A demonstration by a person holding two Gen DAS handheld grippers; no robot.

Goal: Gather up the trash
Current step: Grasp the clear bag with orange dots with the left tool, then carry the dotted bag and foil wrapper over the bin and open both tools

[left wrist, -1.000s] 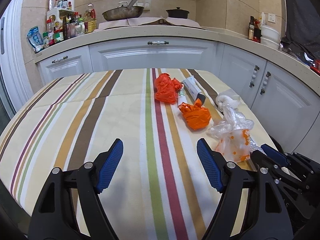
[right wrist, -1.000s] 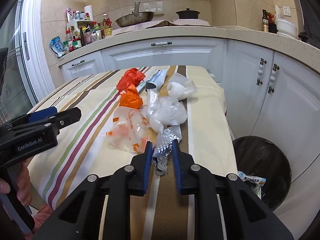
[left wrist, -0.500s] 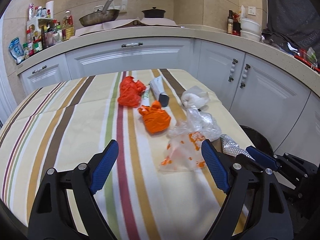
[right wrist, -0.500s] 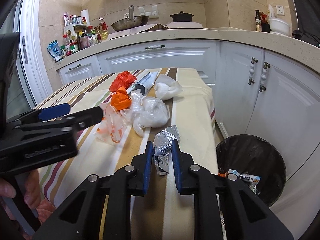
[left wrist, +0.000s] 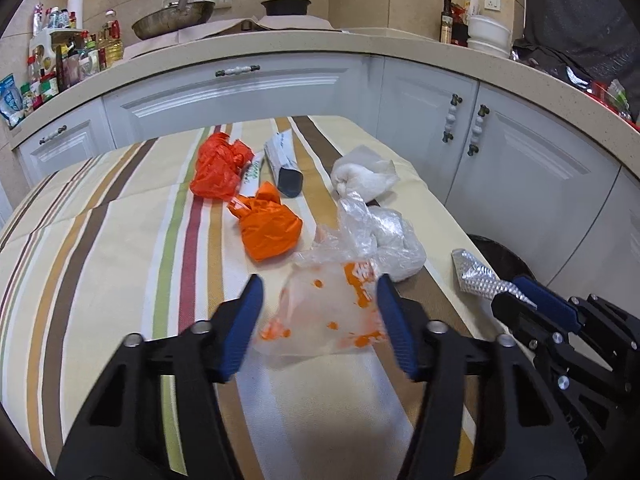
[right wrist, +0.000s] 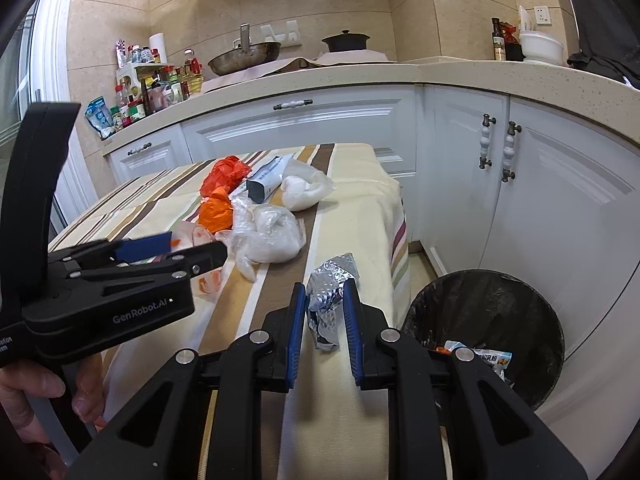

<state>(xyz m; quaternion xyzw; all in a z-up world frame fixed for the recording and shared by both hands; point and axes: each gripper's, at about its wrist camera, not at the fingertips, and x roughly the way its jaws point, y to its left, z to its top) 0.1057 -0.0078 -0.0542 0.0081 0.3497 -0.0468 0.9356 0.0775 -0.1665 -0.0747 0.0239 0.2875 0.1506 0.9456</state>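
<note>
My left gripper (left wrist: 318,296) is open, its fingers on either side of a clear plastic bag with orange print (left wrist: 328,308) on the striped table (left wrist: 120,248). My right gripper (right wrist: 323,292) is shut on a crumpled silver foil wrapper (right wrist: 326,284), held above the table's right edge, also seen in the left wrist view (left wrist: 476,276). Two orange bags (left wrist: 270,226), a white tube (left wrist: 282,160) and clear bags of white stuff (left wrist: 394,244) lie beyond. A black trash bin (right wrist: 488,320) with a snack packet inside stands on the floor at the right.
White kitchen cabinets (left wrist: 248,92) and a beige countertop (left wrist: 360,42) with a wok, a pot and several bottles curve round behind the table. The bin stands between the table and the right cabinets (right wrist: 532,184).
My left gripper has moved right and forward until its fingers straddle the clear bag, and they have narrowed. My right gripper has carried the foil wrapper up and right, nearer the bin.
</note>
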